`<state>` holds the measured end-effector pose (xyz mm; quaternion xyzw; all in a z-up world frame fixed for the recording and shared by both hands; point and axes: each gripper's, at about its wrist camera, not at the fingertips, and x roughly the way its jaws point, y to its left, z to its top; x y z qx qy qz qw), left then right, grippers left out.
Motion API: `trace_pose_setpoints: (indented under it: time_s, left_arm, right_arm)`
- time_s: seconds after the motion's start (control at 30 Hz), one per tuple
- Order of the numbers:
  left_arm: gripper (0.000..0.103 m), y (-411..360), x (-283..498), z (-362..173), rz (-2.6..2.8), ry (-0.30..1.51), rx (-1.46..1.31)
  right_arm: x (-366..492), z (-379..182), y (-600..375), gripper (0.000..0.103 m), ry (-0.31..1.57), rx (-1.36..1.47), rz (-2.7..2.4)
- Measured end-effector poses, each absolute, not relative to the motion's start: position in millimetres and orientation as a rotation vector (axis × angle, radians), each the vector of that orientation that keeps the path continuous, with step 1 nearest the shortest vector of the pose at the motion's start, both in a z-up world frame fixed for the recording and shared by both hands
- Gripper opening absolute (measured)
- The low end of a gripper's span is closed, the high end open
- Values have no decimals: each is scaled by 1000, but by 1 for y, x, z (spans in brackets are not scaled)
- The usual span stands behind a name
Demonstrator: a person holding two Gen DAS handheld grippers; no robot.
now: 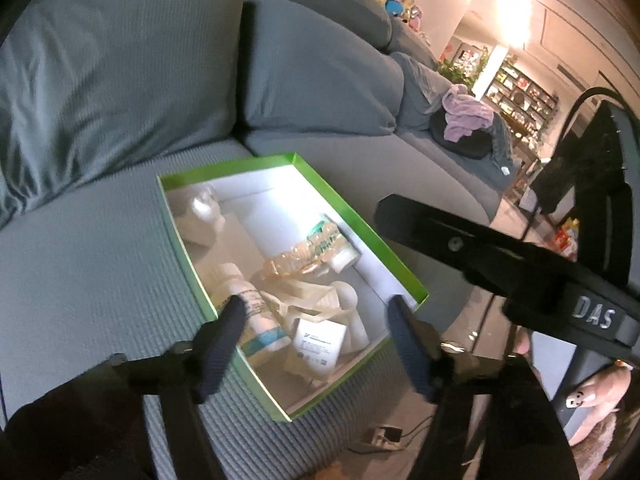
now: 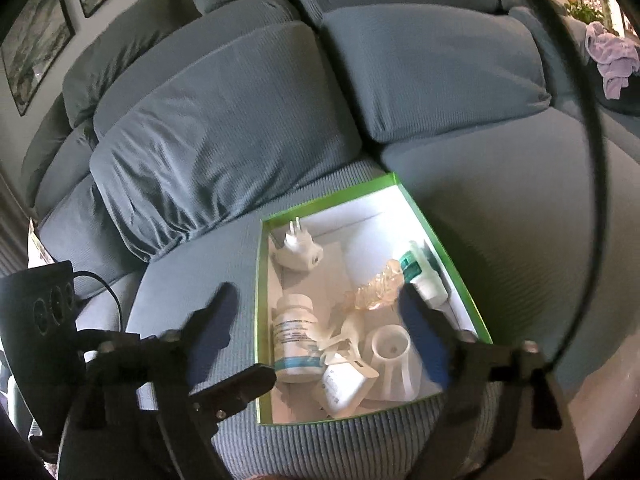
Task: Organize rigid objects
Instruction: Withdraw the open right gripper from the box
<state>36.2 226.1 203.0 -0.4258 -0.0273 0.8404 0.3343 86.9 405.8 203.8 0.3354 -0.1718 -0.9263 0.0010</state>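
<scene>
left hand-held gripper (image 1: 316, 320): black frame, dark-blue ribbed pads | right hand-held gripper (image 2: 316, 312): black, silver screws, "DAS" lettering

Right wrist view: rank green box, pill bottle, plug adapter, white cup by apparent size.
1. green box, far the largest; it holds the rest.
2. pill bottle and white cup: look about alike, no ranking.
3. plug adapter, though it lies farther from the camera, so partly a nearness effect.

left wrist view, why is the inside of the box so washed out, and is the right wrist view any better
Left wrist view: bright light blows out the far white floor of the box, and the lamp flares; the tube is soft. Right wrist view: the same far corner glares, but the plug and bottle read sharper; fisheye bends the sofa in both.
</scene>
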Motion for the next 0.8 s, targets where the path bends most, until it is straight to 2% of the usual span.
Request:
trace_pose_setpoints:
  time_s: [0.03,0.23,0.33,0.43,0.8]
  left_arm:
    - [86,224,39,206,2208,-67,-1102]
    - [87,220,48,219,2222,-61,-1060]
    - [88,219,56,223,2232,-37,-1049]
    - [96,218,61,225,2236,-19,-1044]
    - [98,219,67,213,2228,-6,-1079]
  right_arm:
    - [89,207,405,87,-525,1041,-2920]
    - [103,224,399,97,-487,985,-2980]
    - [112,228,397,98,-466,983,-3012]
    - [120,229,397,99,-465,987,-3045]
    - [137,223,400,100,-486,1049,-3094]
